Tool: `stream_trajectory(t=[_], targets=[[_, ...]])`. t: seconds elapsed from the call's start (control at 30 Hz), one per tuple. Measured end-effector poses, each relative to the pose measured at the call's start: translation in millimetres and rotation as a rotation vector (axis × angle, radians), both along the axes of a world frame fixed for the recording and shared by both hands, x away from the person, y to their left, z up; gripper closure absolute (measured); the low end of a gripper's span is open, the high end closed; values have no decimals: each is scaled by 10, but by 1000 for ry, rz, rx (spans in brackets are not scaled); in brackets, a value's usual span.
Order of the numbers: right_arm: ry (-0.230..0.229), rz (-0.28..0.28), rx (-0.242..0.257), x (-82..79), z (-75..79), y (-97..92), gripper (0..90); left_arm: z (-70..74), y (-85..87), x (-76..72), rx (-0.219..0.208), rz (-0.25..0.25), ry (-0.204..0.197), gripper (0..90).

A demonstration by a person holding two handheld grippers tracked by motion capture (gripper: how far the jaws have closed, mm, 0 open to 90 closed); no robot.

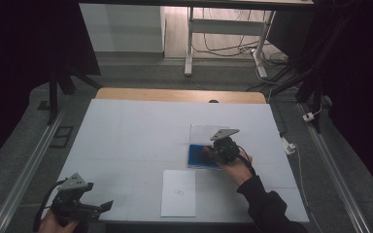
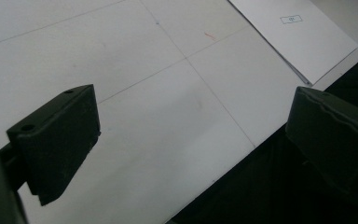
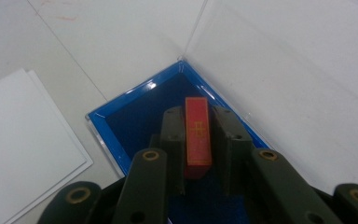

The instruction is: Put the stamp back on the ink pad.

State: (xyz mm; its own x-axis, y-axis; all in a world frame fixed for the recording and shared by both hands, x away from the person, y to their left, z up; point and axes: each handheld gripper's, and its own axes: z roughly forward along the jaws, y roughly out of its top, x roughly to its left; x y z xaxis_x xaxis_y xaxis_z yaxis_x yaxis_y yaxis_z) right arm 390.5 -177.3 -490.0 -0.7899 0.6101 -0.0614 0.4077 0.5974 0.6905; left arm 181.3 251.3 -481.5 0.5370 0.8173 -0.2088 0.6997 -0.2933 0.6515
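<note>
A small red block [image 3: 198, 135] with gold marks stands between the jaws of my right gripper [image 3: 198, 116], whose pads lie against its two long sides. It hangs just over the blue-lined case [image 3: 121, 126], whose clear lid [image 3: 270, 56] is swung open behind. From above, my right gripper [image 1: 208, 151] reaches left over the blue case [image 1: 194, 156] at the table's middle right. My left gripper [image 1: 104, 206] rests at the near left corner. Its jaws [image 2: 191, 126] stand wide open with nothing between them.
A white sheet of paper [image 1: 178, 193] with a small printed mark lies near the front edge, just in front of the case. The table's white surface [image 1: 126, 141] ends close to my left gripper. A desk frame and cables stand beyond the far edge.
</note>
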Motion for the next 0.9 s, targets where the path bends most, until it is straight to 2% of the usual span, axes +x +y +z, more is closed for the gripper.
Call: stream_trajectory(t=[0.17,0.3,0.43,0.6,0.9], targets=[[-4,-7,24,-10,41,-16,699,0,1,0,0,0,1,34],[7,-11,51,-14,70,-41,620,0,0,0,-1,0,1,34],[16,-11,56,-27,91,-57,578,1,1,-1,-1,0,1,34],[5,-13,73,-59,130,-75,529,1,1,-1,-1,0,1,34],[30,-26,106,-117,176,-125,377,1,2,-2,-2,0,1,34]])
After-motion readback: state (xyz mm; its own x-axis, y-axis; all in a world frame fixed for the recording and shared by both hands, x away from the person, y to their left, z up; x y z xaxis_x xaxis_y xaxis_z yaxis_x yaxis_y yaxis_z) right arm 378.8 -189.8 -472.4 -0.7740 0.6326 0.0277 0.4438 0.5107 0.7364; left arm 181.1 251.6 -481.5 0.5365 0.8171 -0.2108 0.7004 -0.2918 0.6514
